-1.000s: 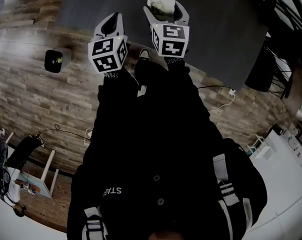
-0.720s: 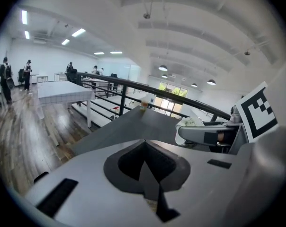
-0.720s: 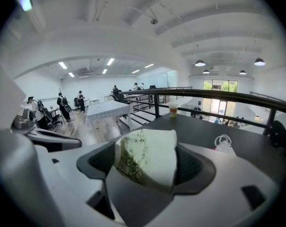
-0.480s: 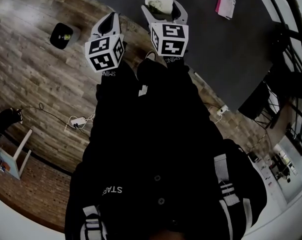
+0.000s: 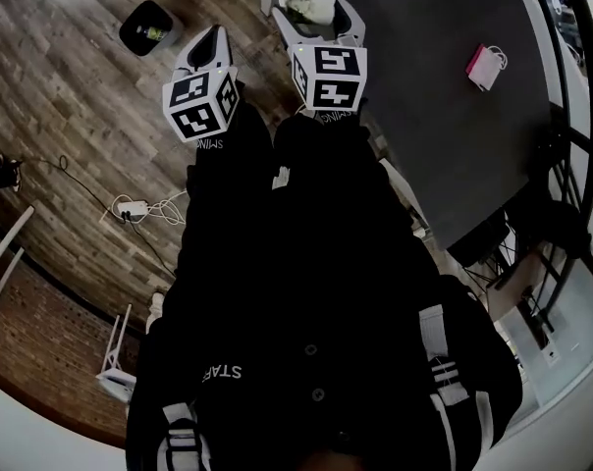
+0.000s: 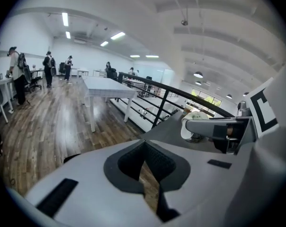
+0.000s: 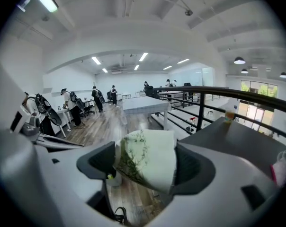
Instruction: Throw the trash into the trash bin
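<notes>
Over the left edge of the dark table (image 5: 444, 116), trash rides in the right-hand tongs.
From the head view, the right gripper (image 5: 314, 10) clamps the crumpled white trash (image 5: 308, 0) at its tip, while the left gripper (image 5: 212, 45) hangs just beside it over the wooden floor (image 5: 71, 135); the black trash bin (image 5: 151, 27) stands on that floor, further left, apart from both. In the left gripper view, its jaws are pressed together with nothing between them. In the right gripper view, green-printed paper fills the gap, pinched from both sides.
</notes>
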`<control>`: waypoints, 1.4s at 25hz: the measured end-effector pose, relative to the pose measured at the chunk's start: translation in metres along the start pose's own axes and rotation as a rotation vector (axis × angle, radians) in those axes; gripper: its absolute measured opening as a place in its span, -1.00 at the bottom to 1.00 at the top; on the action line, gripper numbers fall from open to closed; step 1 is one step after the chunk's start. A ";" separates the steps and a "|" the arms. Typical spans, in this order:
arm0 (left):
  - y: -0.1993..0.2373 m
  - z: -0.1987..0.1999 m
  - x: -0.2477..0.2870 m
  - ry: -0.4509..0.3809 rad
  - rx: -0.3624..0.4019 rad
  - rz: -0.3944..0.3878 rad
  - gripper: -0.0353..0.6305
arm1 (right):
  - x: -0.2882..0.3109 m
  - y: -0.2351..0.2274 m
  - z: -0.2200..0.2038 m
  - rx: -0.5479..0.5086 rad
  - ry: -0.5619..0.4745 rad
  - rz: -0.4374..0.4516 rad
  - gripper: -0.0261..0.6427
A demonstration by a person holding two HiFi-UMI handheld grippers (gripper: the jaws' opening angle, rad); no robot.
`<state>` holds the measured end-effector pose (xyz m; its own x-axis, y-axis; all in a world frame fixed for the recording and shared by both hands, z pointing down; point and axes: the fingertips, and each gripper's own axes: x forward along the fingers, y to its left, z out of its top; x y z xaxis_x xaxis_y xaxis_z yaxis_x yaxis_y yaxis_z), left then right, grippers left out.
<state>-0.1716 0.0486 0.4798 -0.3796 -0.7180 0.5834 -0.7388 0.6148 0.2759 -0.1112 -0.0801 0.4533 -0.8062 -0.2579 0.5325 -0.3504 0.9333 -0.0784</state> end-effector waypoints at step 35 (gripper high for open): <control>0.380 -0.137 0.012 0.050 -0.406 0.383 -0.89 | 0.285 0.348 -0.112 -0.293 0.255 0.534 0.26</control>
<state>-0.3807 0.3184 0.6965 -0.5445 -0.4083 0.7327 -0.2759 0.9121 0.3033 -0.4094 0.1993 0.6719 -0.6824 0.2934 0.6695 0.2398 0.9551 -0.1741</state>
